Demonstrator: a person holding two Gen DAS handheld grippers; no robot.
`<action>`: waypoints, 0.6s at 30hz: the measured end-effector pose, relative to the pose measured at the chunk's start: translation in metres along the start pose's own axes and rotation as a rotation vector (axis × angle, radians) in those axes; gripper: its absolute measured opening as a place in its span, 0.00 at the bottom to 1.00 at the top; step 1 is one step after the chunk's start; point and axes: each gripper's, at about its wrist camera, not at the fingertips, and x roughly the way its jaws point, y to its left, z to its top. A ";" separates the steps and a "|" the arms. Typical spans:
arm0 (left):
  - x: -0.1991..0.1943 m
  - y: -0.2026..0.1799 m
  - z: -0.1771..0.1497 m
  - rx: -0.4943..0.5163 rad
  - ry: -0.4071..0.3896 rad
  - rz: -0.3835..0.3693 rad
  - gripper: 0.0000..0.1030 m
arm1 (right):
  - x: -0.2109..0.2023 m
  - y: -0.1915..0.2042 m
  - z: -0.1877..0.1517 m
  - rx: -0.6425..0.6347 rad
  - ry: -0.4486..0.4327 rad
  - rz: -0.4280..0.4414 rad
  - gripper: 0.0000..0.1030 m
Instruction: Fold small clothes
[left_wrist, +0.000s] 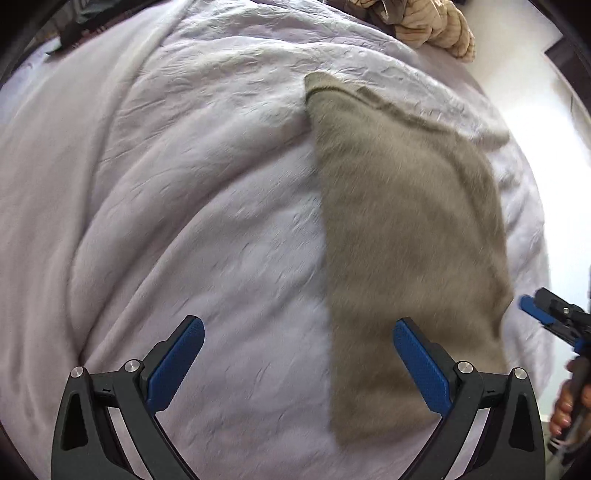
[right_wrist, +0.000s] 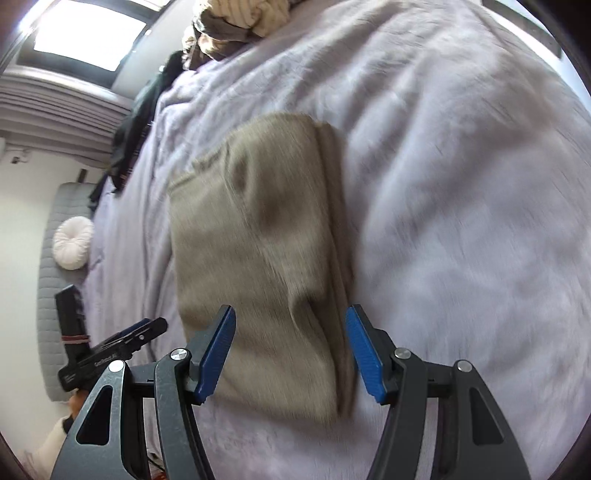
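A khaki-grey garment lies folded in a long flat strip on the pale lilac bedcover. My left gripper is open and empty, held above the bed at the strip's left edge. My right gripper is open and empty, held over the near end of the garment, whose doubled layers show along its right edge. The right gripper also shows at the right edge of the left wrist view, and the left gripper shows at the lower left of the right wrist view.
A heap of beige and brown clothes lies at the bed's far end, and also shows in the right wrist view. Dark clothing hangs over the bed's left side. A round white cushion rests on a grey padded bench.
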 end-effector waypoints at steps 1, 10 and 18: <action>0.004 -0.001 0.008 -0.005 0.005 -0.025 1.00 | 0.005 -0.002 0.008 -0.006 0.004 0.010 0.76; 0.051 -0.024 0.033 0.012 0.064 -0.163 1.00 | 0.068 -0.033 0.052 0.078 0.129 0.137 0.76; 0.070 -0.047 0.046 0.039 0.073 -0.203 1.00 | 0.072 -0.004 0.059 -0.041 0.188 0.266 0.82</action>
